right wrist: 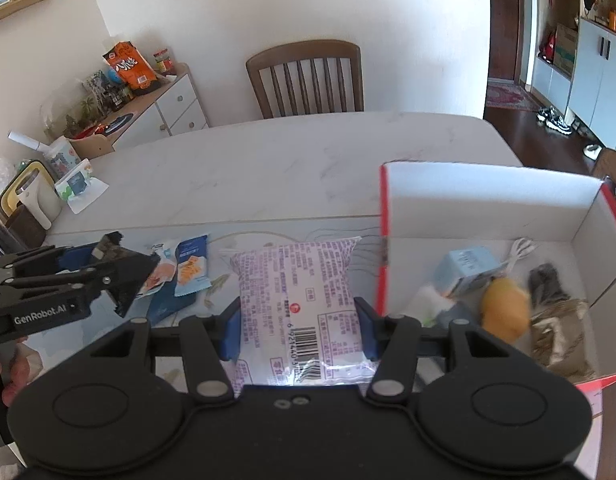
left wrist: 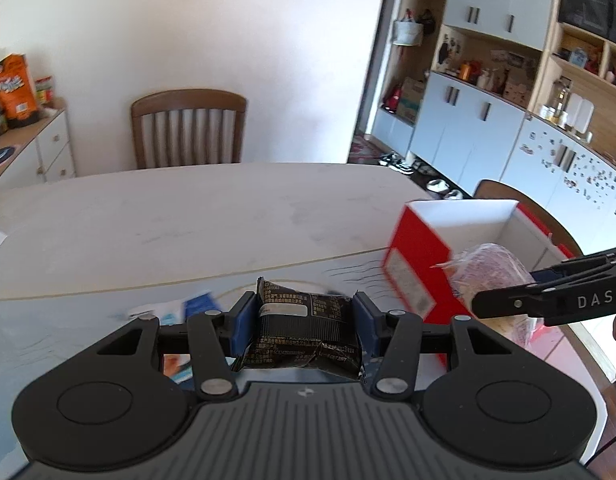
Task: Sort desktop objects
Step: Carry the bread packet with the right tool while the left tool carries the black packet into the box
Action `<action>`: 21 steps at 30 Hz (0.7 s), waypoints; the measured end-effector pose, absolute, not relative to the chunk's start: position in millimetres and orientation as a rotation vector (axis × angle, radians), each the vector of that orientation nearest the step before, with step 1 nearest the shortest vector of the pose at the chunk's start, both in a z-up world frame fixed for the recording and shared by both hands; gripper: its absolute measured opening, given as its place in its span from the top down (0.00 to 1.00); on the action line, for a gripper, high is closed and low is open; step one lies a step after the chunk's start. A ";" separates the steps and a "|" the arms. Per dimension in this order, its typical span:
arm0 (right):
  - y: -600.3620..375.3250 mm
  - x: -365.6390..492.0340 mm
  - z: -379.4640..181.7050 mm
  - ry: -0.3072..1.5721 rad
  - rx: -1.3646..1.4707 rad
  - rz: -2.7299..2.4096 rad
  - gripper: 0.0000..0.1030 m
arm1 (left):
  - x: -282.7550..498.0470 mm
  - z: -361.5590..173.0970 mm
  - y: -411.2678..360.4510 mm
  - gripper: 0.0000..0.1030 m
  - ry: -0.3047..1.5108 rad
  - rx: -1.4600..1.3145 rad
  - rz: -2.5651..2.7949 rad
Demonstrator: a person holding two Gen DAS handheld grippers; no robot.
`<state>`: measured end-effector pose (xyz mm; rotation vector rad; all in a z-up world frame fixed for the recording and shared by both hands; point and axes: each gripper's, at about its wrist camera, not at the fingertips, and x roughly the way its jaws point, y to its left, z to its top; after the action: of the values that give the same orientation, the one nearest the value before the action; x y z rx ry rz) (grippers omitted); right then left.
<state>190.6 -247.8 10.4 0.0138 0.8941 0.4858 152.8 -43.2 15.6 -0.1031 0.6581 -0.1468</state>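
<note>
Snack packets held above the table point(right wrist: 268, 160), beside the red-and-white box point(right wrist: 487, 200).
Right gripper point(right wrist: 298, 326) is clamped on a white packet with purple print point(right wrist: 300, 300) just left of the box; left gripper point(left wrist: 306, 322) is clamped on a smaller black packet point(left wrist: 304, 328).

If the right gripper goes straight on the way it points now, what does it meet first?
Probably the table just left of the red-and-white box; the right gripper, shut on a pink-printed snack packet, points beside it. Depth is unclear.
</note>
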 end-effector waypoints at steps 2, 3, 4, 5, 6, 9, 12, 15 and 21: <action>-257.8 191.1 12.0 0.886 0.016 0.489 0.48 | 156.3 17.8 -59.2 0.50 0.656 -0.093 -0.160; -262.8 191.6 12.6 0.882 0.017 0.488 0.48 | 157.6 18.1 -66.1 0.50 0.656 -0.088 -0.166; -267.3 192.9 13.1 0.880 0.017 0.488 0.48 | 159.8 18.9 -74.7 0.50 0.656 -0.083 -0.174; -273.5 193.7 13.7 0.876 0.018 0.486 0.48 | 161.2 19.6 -82.7 0.50 0.655 -0.079 -0.182; -278.5 194.8 14.2 0.874 0.019 0.484 0.48 | 163.3 20.3 -89.8 0.50 0.654 -0.073 -0.190; -298.1 198.5 15.2 0.869 0.024 0.467 0.48 | 170.7 22.0 -113.5 0.50 0.654 -0.061 -0.214; -320.0 201.7 14.6 0.870 0.031 0.445 0.48 | 178.2 22.0 -136.9 0.50 0.657 -0.049 -0.240; -339.1 203.6 11.5 0.879 0.033 0.421 0.48 | 183.4 20.6 -158.8 0.50 0.662 -0.036 -0.267; -368.4 209.6 7.6 0.881 0.022 0.376 0.48 | 196.0 15.9 -198.8 0.50 0.676 0.002 -0.316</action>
<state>209.6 -368.4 7.6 0.0225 0.8811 0.3760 196.0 -198.8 15.9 0.0021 0.6760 -0.3164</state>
